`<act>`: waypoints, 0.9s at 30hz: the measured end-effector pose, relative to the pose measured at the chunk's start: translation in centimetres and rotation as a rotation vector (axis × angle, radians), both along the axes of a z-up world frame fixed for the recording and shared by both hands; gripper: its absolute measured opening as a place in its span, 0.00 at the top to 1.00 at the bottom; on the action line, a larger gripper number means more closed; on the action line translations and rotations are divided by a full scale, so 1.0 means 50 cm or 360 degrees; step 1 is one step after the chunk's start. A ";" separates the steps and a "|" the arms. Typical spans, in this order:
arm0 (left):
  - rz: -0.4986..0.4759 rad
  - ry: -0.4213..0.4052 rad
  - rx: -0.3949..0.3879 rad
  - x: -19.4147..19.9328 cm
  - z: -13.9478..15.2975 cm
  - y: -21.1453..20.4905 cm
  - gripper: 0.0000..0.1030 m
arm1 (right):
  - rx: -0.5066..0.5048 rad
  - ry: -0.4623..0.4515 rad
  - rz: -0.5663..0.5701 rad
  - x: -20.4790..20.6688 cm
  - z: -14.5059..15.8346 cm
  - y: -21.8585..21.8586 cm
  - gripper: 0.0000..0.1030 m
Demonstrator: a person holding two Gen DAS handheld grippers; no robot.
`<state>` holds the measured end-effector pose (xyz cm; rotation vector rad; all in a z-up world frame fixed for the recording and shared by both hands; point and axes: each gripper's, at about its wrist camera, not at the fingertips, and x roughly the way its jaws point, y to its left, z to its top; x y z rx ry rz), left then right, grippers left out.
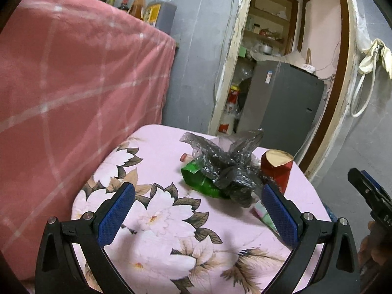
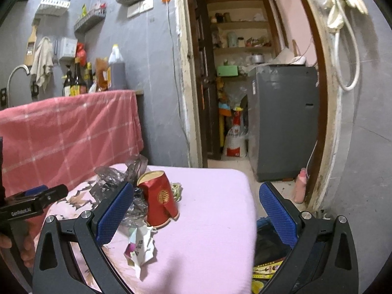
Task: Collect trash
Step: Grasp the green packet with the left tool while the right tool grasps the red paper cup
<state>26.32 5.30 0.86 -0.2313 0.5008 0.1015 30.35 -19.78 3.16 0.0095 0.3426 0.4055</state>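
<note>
Approach phase imo, nothing's grabbed yet: left hand-held gripper (image 1: 198, 208) & right hand-held gripper (image 2: 196, 210) are both held wide apart, empty. Red cup (image 2: 159, 198) prob gets straddled next, then squeezed w/ care.

Bare floral cloth lies open between the left fingers (image 1: 117, 210), with a crumpled grey bag (image 1: 227, 169) and red cup (image 1: 276, 169) piled ahead to their right. Between the right fingers (image 2: 115, 213), pink desk (image 2: 215, 220) stretches clear; crumpled paper (image 2: 142, 250) crowds the left one.
</note>
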 end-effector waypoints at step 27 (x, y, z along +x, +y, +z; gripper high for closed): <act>-0.0294 0.0363 0.0025 0.166 -0.063 0.071 0.47 | -0.0206 0.0386 0.0237 0.177 -0.072 0.160 0.15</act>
